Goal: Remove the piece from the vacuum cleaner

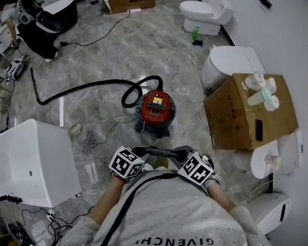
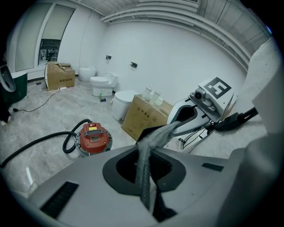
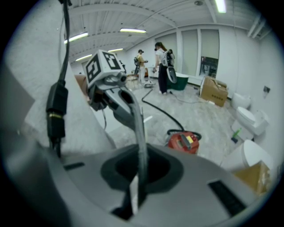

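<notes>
**A:** Head view: the red vacuum cleaner [image 1: 156,108] sits on the grey marbled floor [image 1: 111,45] ahead of the person [image 1: 175,213]. Its black hose [image 1: 94,86] loops once and trails off to the left. Both grippers are drawn in at the chest, tips toward each other, well apart from the machine.

**B:** And the jaws? From up there the tips are hard to read.

**A:** Left gripper view settles one. The left gripper [image 2: 144,150] is clenched, with nothing between its jaws. Right gripper view shows the right gripper [image 3: 140,133] clenched too, also on nothing.

**B:** What else do the gripper views add?

**A:** The right one catches ceiling lights [image 3: 133,30], plus a bystander [image 3: 162,73] and a second bystander [image 3: 141,66] far down the room. The left one shows the cardboard box [image 2: 144,117] from its printed side. The head view shows the top of the box with bottles [image 1: 262,89] on it, and the hose's whole run.
</notes>
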{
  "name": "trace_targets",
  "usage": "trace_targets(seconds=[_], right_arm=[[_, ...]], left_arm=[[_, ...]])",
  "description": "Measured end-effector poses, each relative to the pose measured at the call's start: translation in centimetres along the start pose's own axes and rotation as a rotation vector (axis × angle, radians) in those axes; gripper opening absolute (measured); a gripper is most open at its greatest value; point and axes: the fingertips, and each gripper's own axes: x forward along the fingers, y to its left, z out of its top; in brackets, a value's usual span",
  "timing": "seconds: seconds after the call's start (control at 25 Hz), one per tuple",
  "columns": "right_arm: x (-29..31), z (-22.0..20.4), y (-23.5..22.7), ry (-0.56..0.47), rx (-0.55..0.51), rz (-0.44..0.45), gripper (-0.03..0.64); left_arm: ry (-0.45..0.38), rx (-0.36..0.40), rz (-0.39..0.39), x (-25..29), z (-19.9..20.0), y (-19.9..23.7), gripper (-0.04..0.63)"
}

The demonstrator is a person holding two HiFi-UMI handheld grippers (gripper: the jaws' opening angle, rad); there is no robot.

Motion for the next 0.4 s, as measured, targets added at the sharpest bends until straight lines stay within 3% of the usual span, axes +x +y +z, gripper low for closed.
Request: trace_targets(seconds=[0.4], right_arm=[[0.43,0.07,0.11,0.024,0.004,0.002,0.029]], left_arm=[[0.005,-0.012,-0.023,0.13,-0.41,0.38,0.034]])
